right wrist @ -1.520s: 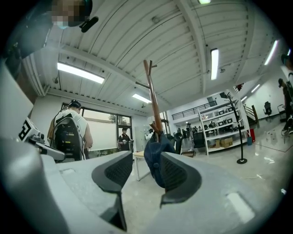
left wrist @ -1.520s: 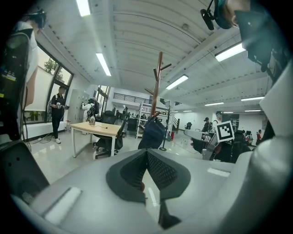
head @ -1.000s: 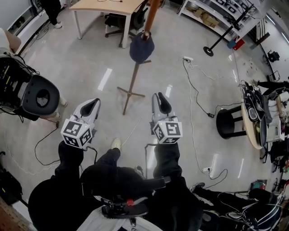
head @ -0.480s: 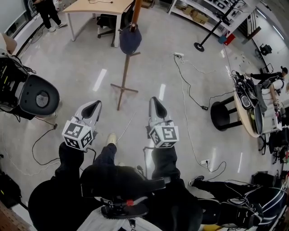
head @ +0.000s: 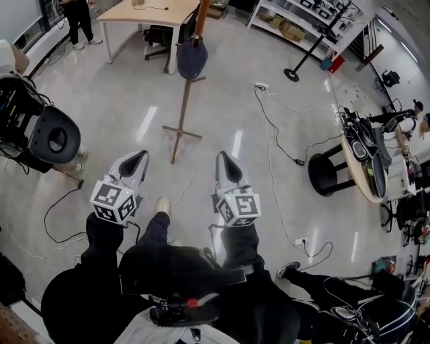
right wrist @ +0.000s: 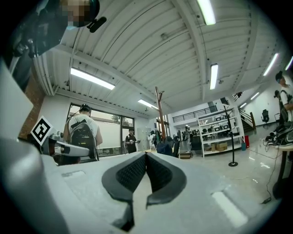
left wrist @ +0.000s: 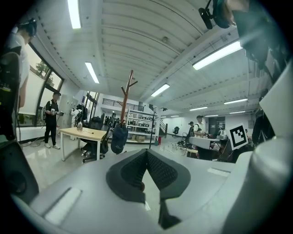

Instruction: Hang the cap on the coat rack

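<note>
1. Backing away over the last second, we now see the coat rack (head: 183, 111) and its cap (head: 191, 59) farther up the head view, well ahead of both tongs.
2. Our right tongs (head: 225, 160) have just been closing. Their jaws now meet at the tips with nothing between them.
3. Our left tongs (head: 138, 156) are likewise narrowed until the tips touch, and they are empty too.
4. We find the dark blue cap hanging on the wooden rack's pole. It is clear of both tongs, ahead of them and between their two lines.
5. Beyond the rack, farther still from the tongs, stands a pale wooden tabletop (head: 154, 10).
6. Off to the right of our right tongs, well apart from them, a black stool (head: 327, 176) stands on the floor.
</note>
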